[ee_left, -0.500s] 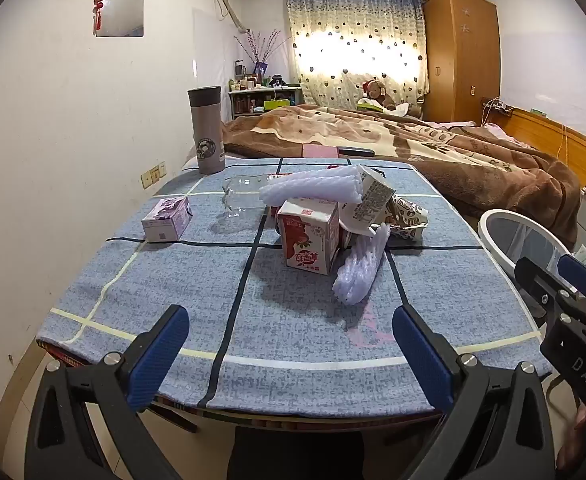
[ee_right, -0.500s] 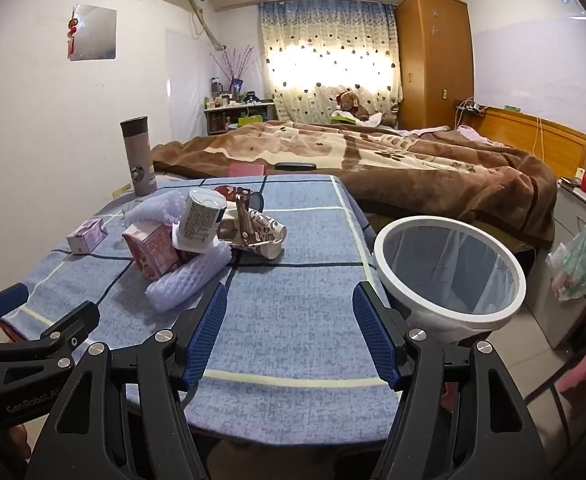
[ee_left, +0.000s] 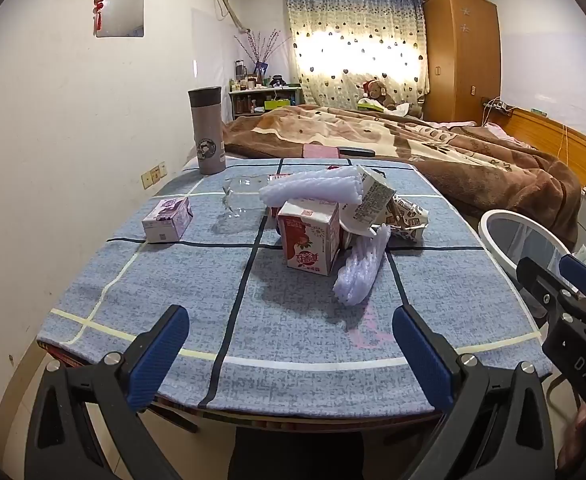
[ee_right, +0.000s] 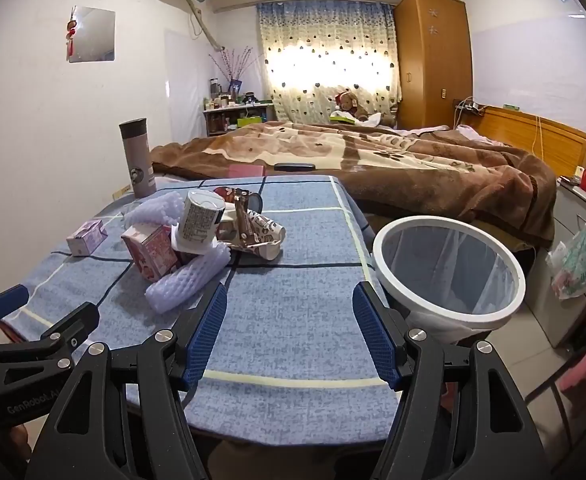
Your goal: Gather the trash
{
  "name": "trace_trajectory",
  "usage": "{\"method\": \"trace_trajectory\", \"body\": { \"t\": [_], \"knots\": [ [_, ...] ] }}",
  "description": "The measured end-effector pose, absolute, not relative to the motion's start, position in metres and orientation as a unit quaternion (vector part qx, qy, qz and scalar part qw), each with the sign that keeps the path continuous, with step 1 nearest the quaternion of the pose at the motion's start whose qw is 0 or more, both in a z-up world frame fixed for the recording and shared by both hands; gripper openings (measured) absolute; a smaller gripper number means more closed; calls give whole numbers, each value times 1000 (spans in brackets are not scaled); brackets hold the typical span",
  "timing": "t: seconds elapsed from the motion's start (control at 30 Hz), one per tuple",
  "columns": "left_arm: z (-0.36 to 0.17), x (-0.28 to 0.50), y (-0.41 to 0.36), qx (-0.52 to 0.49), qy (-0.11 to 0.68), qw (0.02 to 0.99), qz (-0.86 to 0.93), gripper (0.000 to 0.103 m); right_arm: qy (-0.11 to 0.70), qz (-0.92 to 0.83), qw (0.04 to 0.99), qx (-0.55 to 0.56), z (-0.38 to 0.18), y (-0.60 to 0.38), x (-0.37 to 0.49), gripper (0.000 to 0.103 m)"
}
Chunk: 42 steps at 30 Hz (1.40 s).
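Observation:
A heap of trash lies mid-table: a red milk carton (ee_left: 311, 242) (ee_right: 151, 250), white foam netting (ee_left: 359, 276) (ee_right: 187, 280), a tipped paper cup (ee_right: 201, 224), a crushed brown-printed cup (ee_right: 257, 232) and a clear plastic bottle (ee_left: 239, 196). A purple carton (ee_left: 167, 220) (ee_right: 87, 236) sits apart to the left. The white-rimmed trash bin (ee_right: 449, 276) (ee_left: 517, 232) stands at the table's right edge. My left gripper (ee_left: 289, 354) hovers open over the near table edge, empty. Open and empty too, my right gripper (ee_right: 289, 334) hangs near the bin.
A grey thermos (ee_left: 207, 136) stands at the table's far left corner. Blue checked cloth covers the table (ee_left: 253, 320). A bed with a brown blanket (ee_right: 373, 160) lies behind. A plastic bag (ee_right: 573, 264) hangs at the right. The wall runs close on the left.
Both views have shifted slightly; the grippers rose a little and stay open. The trash has not moved.

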<state>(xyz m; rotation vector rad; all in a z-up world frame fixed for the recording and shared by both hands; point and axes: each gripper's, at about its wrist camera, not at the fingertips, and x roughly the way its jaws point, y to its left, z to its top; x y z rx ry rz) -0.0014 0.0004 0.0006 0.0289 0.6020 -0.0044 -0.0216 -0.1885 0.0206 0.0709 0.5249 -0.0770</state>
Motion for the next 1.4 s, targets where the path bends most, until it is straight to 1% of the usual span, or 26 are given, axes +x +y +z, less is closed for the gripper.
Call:
{"method": "trace_trajectory", "body": {
  "t": [1.4],
  "knots": [
    [1, -3, 2, 13, 299, 954, -4, 103, 258, -39, 965, 36, 21, -189, -18, 67]
  ]
}}
